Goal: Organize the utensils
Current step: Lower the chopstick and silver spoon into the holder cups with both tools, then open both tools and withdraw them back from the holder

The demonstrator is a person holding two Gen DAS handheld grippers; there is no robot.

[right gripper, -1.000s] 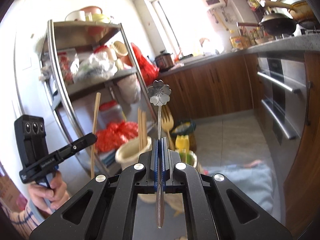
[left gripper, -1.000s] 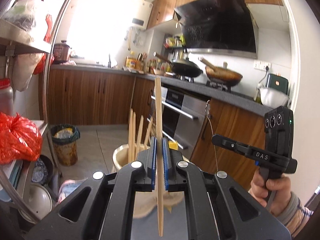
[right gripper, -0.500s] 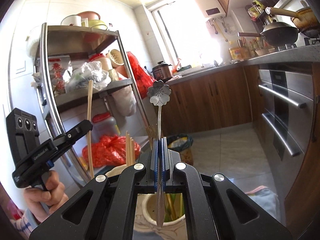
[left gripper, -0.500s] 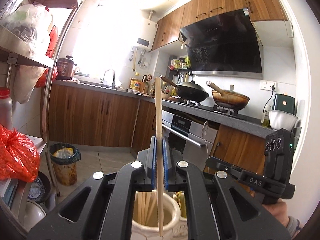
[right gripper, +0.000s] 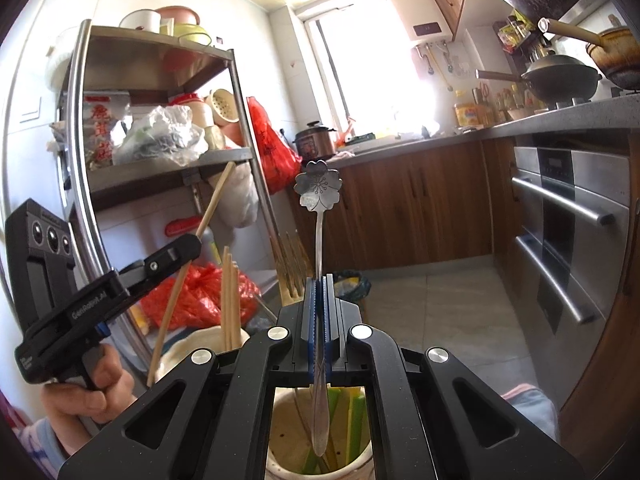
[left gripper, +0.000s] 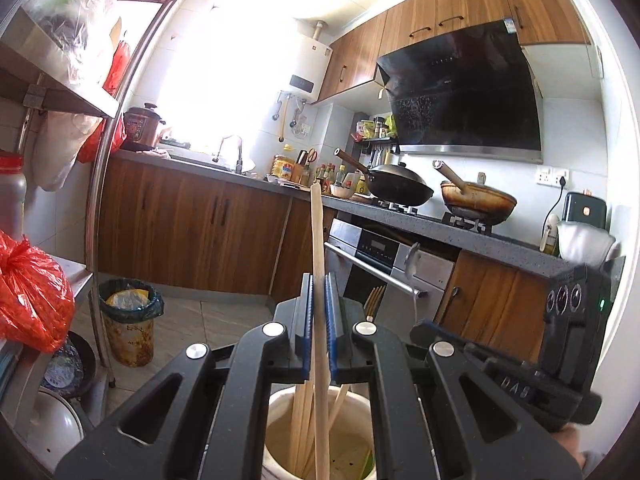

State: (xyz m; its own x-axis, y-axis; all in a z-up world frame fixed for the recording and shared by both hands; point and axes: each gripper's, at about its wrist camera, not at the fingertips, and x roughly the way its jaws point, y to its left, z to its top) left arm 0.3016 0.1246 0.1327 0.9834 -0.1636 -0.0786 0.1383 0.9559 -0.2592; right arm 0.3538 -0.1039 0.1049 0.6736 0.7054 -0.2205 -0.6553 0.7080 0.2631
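My left gripper (left gripper: 319, 308) is shut on a long wooden chopstick (left gripper: 318, 248), held upright with its lower end down inside a cream ceramic holder (left gripper: 280, 404) that holds several other chopsticks. My right gripper (right gripper: 319, 308) is shut on a metal spoon with a flower-shaped end (right gripper: 319, 190), held upright with its lower end inside a second cream holder (right gripper: 280, 452) with green and yellow utensils in it. The left gripper (right gripper: 180, 250) and the chopstick holder (right gripper: 188, 346) also show at the left of the right wrist view.
A steel rack (right gripper: 236, 92) with bags and bowls stands on the left. A wood-front counter (left gripper: 200, 216) with sink, woks (left gripper: 400, 188) and oven (right gripper: 560, 240) runs along the room. A lined bin (left gripper: 128, 320) stands on the tiled floor.
Both grippers have moved over the holders and lowered. The chopstick's end now sits inside the chopstick holder and the spoon's end inside the other holder. The chopstick leans more.
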